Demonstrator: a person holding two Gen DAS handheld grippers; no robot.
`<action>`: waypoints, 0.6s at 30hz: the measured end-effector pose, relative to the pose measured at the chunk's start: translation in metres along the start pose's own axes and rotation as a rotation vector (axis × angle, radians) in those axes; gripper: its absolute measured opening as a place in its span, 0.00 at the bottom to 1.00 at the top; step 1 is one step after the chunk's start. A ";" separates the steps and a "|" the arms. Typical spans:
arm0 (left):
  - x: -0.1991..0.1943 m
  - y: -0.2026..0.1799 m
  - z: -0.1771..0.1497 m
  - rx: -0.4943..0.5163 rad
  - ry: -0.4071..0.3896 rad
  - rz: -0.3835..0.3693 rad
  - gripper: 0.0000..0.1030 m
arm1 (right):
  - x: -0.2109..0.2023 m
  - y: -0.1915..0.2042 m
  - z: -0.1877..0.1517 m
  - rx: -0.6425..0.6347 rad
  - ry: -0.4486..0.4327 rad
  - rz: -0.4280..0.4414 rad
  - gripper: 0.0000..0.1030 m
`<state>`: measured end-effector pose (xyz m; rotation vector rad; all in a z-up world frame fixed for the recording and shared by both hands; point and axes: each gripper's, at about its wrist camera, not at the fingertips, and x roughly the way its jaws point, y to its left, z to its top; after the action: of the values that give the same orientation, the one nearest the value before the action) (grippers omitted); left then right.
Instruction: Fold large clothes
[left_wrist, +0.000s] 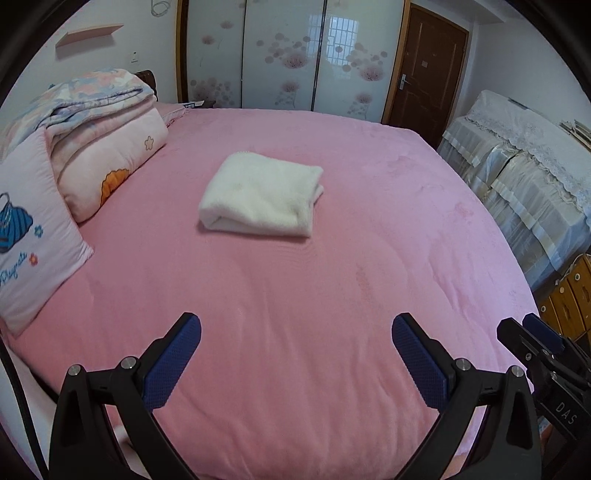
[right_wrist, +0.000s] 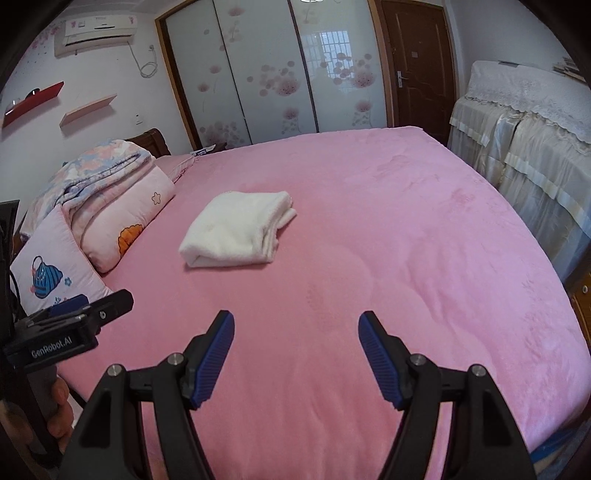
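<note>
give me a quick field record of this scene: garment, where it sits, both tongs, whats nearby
garment: white fleece garment, folded into a compact rectangle
surface: pink bed cover
left tongs: open, empty, apart from the garment
right tongs: open, empty, apart from the garment
nearby: folded quilts and pillow along the left side

You face a bed (left_wrist: 332, 295) under a smooth pink cover. A folded white garment (left_wrist: 260, 194) lies near its middle, well apart from everything else. Along the left side, by the headboard, sits a stack of folded quilts (left_wrist: 107, 147), floral on top of pink, and just beside it a pale pillow (left_wrist: 33, 236) leans against the stack.
</note>
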<state>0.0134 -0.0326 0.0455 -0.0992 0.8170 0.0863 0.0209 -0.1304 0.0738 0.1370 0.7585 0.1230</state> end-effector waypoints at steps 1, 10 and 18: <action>-0.003 -0.004 -0.010 0.000 0.006 -0.002 0.99 | -0.005 -0.002 -0.009 0.006 0.000 -0.002 0.68; -0.021 -0.021 -0.052 0.039 0.023 -0.015 0.99 | -0.034 -0.014 -0.056 0.012 0.013 -0.037 0.68; -0.027 -0.028 -0.064 0.044 0.037 -0.004 0.99 | -0.043 -0.015 -0.068 -0.001 0.012 -0.046 0.68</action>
<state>-0.0479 -0.0692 0.0228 -0.0615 0.8549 0.0630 -0.0559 -0.1461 0.0516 0.1174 0.7731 0.0808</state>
